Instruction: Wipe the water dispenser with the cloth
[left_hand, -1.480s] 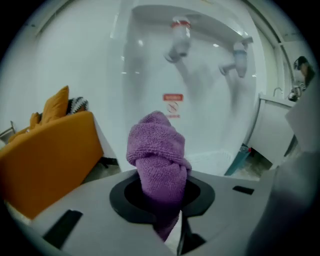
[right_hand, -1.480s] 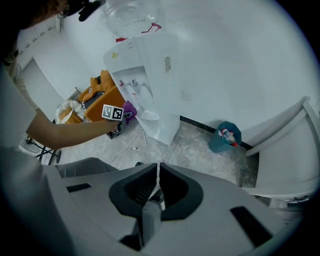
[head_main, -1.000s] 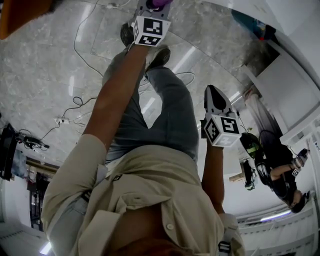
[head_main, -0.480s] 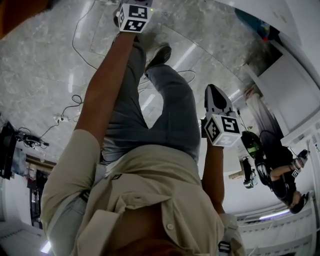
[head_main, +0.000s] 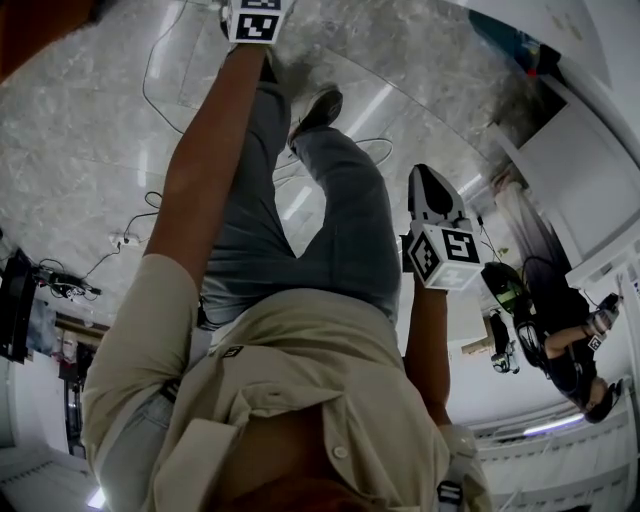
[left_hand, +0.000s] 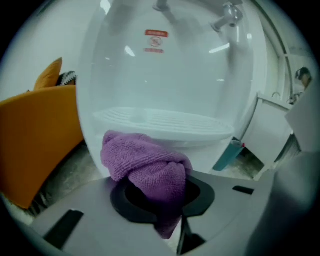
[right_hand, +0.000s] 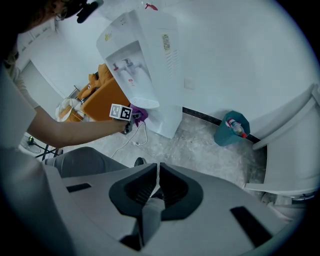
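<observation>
- One tool is loaded: your left gripper (left_hand: 156, 199) is clamped on the bunched purple terry cloth (left_hand: 145, 162), which bulges out over the jaws towards the machine.
- Your right gripper (right_hand: 156, 186) hangs back, well apart from the work, with its jaws pressed together and nothing between them.
- The tall white plastic water dispenser (left_hand: 170, 75) stands right before the cloth; the wad sits just under the ribbed white drip tray (left_hand: 165, 124), near the lower front panel; whether it touches the plastic, you cannot tell from these views.
- I judge the wiping at an early stage: no streaks or damp patches show, and the tap recess, the two taps (left_hand: 227, 17), the tray, the sides and the top look left to do.
- The projecting tray and taps stand in your way; work round them so the cloth does not snag.
- To the left, close beside the dispenser, sits an orange upholstered chair (left_hand: 35, 135), which crowds that flank.
- On the right, a teal bin (right_hand: 232, 127) stands by the wall, clear of the machine; a thin white cable (right_hand: 131, 140) trails over the grey stone floor near the dispenser's foot; mind your feet there.
</observation>
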